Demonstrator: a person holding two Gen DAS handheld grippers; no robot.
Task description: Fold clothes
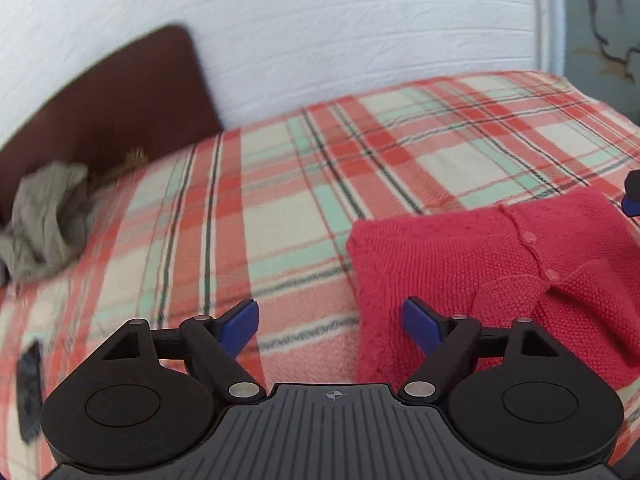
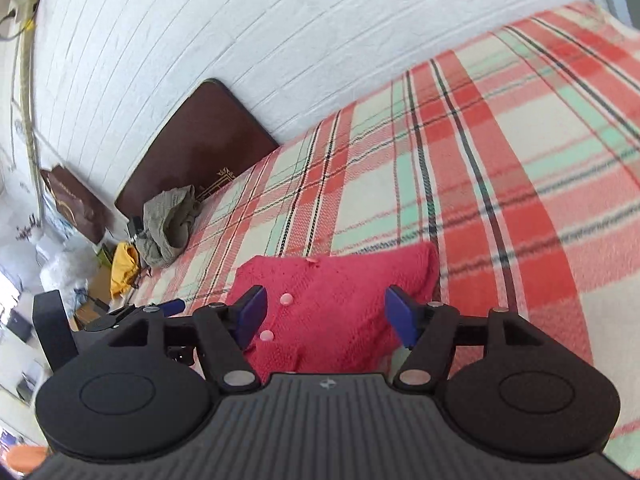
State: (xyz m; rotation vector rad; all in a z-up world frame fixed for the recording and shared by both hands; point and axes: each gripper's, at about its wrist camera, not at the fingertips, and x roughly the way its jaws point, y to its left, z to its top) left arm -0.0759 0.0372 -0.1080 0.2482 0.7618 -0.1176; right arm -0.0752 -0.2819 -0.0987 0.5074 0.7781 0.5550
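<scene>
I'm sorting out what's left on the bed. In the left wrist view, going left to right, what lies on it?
Grey crumpled garment → bare stretch of plaid blanket → folded pink cardigan.

bare blanket (image 1: 280, 184) beyond; crumpled cloth (image 1: 44, 224) probably blocks far corner.

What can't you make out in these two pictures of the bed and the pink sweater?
- Pink sweater, right wrist view: its near edge is hidden behind the right tongs.
- Pink sweater, left wrist view: its right side is cut off by the picture edge.
- Grey garment, left wrist view: blurred, so its kind is unclear.
- Dark flat thing on the blanket, left wrist view: blurred and unidentifiable.
</scene>
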